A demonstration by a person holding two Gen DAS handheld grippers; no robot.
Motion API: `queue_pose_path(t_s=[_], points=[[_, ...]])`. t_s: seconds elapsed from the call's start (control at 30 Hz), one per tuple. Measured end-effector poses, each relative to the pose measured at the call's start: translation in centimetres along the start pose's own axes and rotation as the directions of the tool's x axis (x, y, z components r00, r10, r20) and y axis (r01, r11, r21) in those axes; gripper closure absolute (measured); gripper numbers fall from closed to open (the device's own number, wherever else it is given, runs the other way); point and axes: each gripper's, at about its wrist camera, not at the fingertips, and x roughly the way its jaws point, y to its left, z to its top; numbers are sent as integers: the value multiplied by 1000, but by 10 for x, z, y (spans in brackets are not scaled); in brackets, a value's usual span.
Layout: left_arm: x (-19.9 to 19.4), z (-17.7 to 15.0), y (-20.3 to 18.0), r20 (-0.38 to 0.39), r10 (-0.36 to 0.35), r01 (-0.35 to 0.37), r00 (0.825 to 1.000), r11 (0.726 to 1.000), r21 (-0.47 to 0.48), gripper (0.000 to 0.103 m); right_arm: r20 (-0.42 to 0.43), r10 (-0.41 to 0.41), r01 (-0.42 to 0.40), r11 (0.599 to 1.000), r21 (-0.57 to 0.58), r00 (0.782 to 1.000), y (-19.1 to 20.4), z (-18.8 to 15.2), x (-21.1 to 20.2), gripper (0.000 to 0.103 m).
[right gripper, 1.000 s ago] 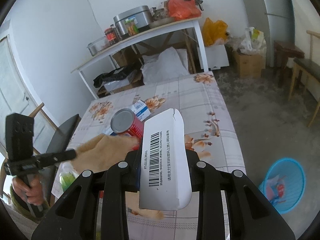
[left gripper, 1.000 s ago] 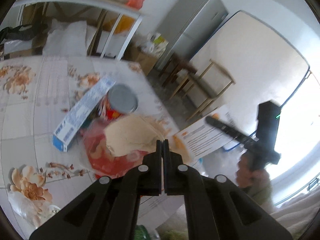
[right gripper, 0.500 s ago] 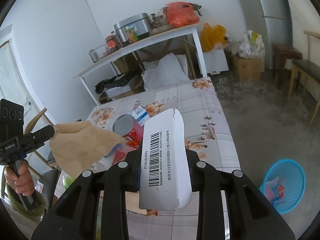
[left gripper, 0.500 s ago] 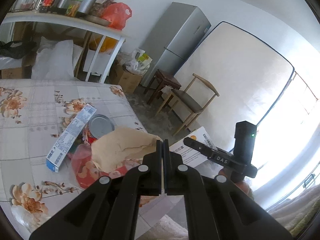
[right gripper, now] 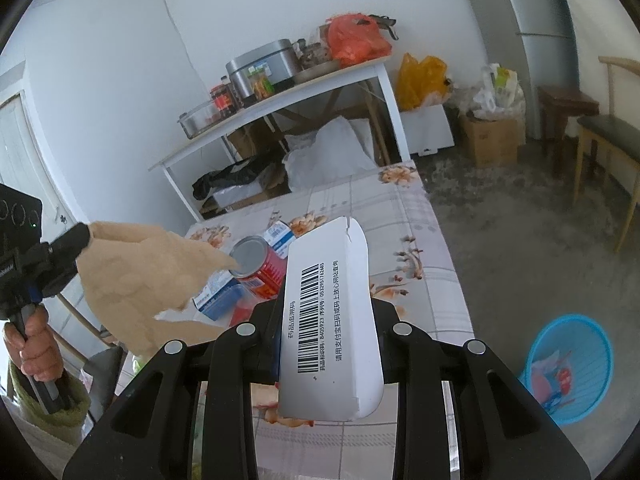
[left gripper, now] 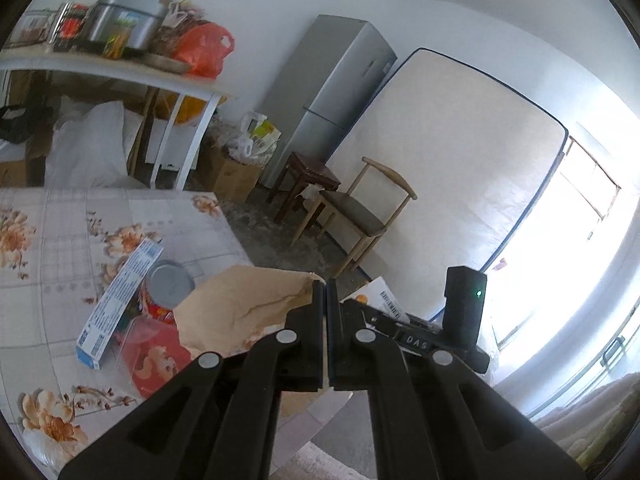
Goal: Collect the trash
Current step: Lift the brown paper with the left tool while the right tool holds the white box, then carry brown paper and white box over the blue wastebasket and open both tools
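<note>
My left gripper is shut on the corner of a crumpled brown paper sheet, which hangs above the flowered table; the right wrist view shows the same brown paper dangling from the left gripper. My right gripper is shut on a white carton with a barcode, held over the table's edge. Below the paper stand a red tin can, a blue-and-white box and a red plastic packet. A blue wastebasket with some trash stands on the floor at the right.
A white side table with a rice cooker, jars and an orange bag stands by the wall. A grey fridge, a stool, a wooden chair, cardboard boxes and a propped mattress lie beyond the table. A hand grips the left handle.
My left gripper has risen, lifting the brown paper off the pile on the table. The can and red packet beneath it now show. The right gripper has shifted only slightly, carton still held.
</note>
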Motion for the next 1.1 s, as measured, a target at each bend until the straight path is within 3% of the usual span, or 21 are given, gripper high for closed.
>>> queue_pose_path(t_s=[0.33,0.63,0.77,0.87,1.0,1.1], points=[[18,27,-41,19,-44,42,999,996,78,102,74,-15,11,998,61,997,-23,-4,-34,76],[83,42,-76,-88,-134,142,987,984,104,102,132,-140,119,980,158,981,-66,-5,-70,76],[139,54,-99,-200,-179,203,963,973,106,102,160,-251,213,951,223,955,-95,-5,-92,76],[194,54,-125,-309,-204,252,929,960,125,102,151,-347,298,914,277,925,-121,-11,-106,76],[275,37,-167,-419,-153,265,895,938,224,102,98,-450,388,846,366,888,-164,-25,-114,76],[324,16,-191,-489,-138,291,861,923,252,102,41,-481,417,798,435,876,-198,-39,-108,76]])
